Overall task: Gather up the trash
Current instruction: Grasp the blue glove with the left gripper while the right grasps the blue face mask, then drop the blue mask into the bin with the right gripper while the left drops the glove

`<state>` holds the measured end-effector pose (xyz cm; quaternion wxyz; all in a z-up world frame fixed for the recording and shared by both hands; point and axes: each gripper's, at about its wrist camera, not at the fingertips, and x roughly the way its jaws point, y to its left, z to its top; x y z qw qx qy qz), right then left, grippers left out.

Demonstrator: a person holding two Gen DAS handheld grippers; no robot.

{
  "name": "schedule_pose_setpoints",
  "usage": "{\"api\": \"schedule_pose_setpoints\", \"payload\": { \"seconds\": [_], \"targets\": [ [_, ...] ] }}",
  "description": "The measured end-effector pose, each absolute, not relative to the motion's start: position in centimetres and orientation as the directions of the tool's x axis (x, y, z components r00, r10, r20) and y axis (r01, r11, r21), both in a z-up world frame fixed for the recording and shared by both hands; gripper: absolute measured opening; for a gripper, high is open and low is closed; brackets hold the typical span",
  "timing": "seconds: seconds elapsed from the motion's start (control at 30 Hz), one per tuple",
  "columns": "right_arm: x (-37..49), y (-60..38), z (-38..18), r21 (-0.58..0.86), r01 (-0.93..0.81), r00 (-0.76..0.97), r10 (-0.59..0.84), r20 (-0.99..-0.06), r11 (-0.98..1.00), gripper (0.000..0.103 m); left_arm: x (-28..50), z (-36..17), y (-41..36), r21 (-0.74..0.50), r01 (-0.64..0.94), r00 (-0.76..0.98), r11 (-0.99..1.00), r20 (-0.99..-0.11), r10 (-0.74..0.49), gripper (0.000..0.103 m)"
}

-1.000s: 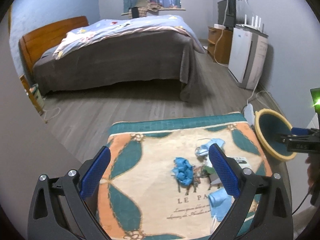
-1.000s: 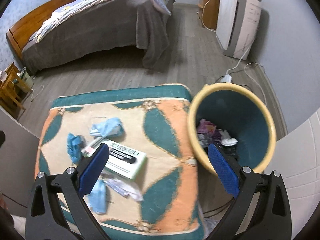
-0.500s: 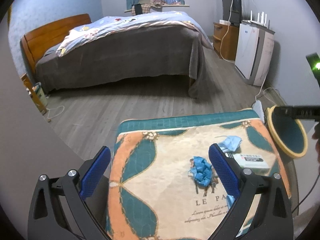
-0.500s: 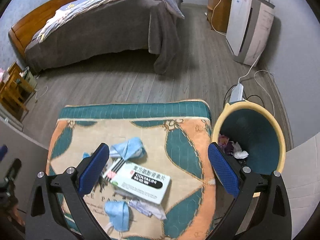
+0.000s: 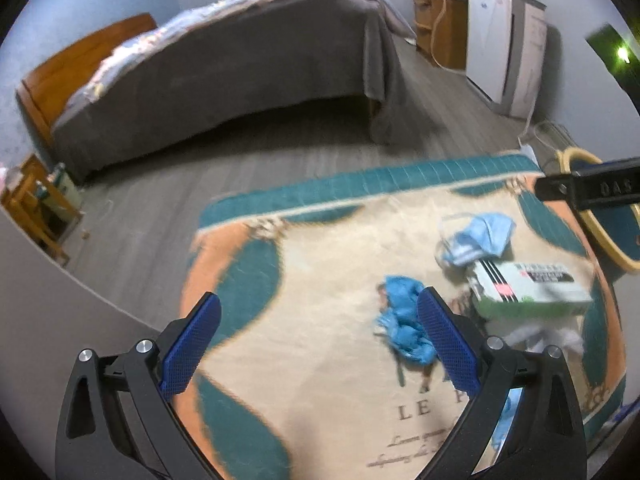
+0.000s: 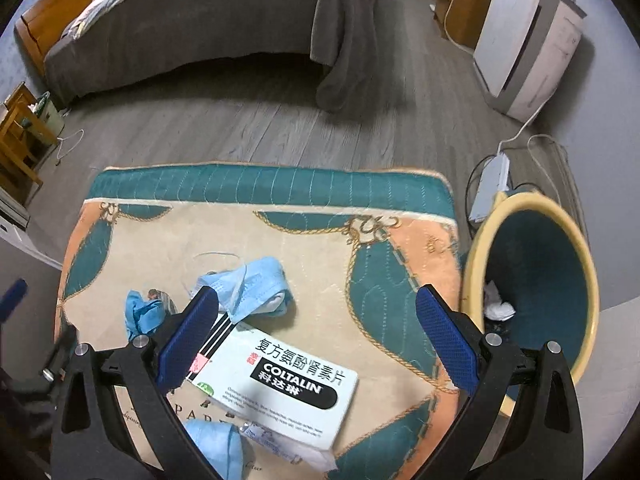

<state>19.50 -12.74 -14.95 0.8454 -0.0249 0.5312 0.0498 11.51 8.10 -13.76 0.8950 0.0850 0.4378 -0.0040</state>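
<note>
Trash lies on a patterned rug-covered table (image 6: 400, 248): a white medicine box (image 6: 280, 380), a crumpled light-blue face mask (image 6: 252, 286), a bright blue glove wad (image 6: 142, 314) and another blue mask (image 6: 216, 444) at the near edge. In the left wrist view the glove wad (image 5: 404, 328) sits just left of the right finger, with the box (image 5: 528, 288) and mask (image 5: 480, 236) further right. My left gripper (image 5: 320, 344) is open and empty. My right gripper (image 6: 316, 336) is open above the box, empty. A yellow-rimmed teal bin (image 6: 536, 280) stands right of the table.
A bed (image 6: 192, 20) with a grey cover fills the far side of the room. A white appliance (image 6: 524, 40) and wooden cabinet (image 6: 460, 4) stand by the right wall. A power strip (image 6: 490, 188) with cables lies on the floor behind the bin. Wooden furniture (image 6: 20, 140) stands at left.
Both grippers have moved down and closer to the table. The right gripper shifted left from over the bin to above the medicine box. Both stay open.
</note>
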Motion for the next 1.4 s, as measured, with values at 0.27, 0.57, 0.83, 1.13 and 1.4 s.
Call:
{"api": "schedule_pose_setpoints", "payload": {
  "seconds": [0.27, 0.57, 0.83, 1.13, 1.4],
  "targets": [
    [20.9, -12.3, -18.0, -0.028, -0.109, 0.394, 0.018, -0.919, 0.994, 0.097, 12.5, -17.4, 6.0, 0.091, 0.122, 0.544, 0.988, -0.839, 0.010, 0.097],
    [21.8, -12.3, -20.4, 0.077, -0.077, 0.321, 0.098, -0.942, 0.994, 0.090, 14.0, -19.8, 6.2, 0.039, 0.100, 0.501, 0.994, -0.865, -0.017, 0.097],
    [22.7, -11.0, -22.1, 0.155, -0.083, 0.264, 0.172, -0.949, 0.984, 0.049, 14.1, -20.8, 5.4, 0.006, 0.150, 0.485, 0.989, -0.872, -0.068, 0.091],
    [22.3, -10.6, -20.8, 0.206, -0.112, 0.282, 0.230, -0.931, 0.972, 0.022, 13.5, -20.8, 4.0, -0.054, 0.252, 0.458, 0.966, -0.873, -0.168, 0.036],
    [20.2, -13.2, -16.2, 0.168, -0.107, 0.390, 0.196, -0.900, 0.980, 0.021, 12.6, -17.6, 4.2, -0.023, 0.202, 0.555, 0.979, -0.821, -0.134, 0.035]
  ]
}}
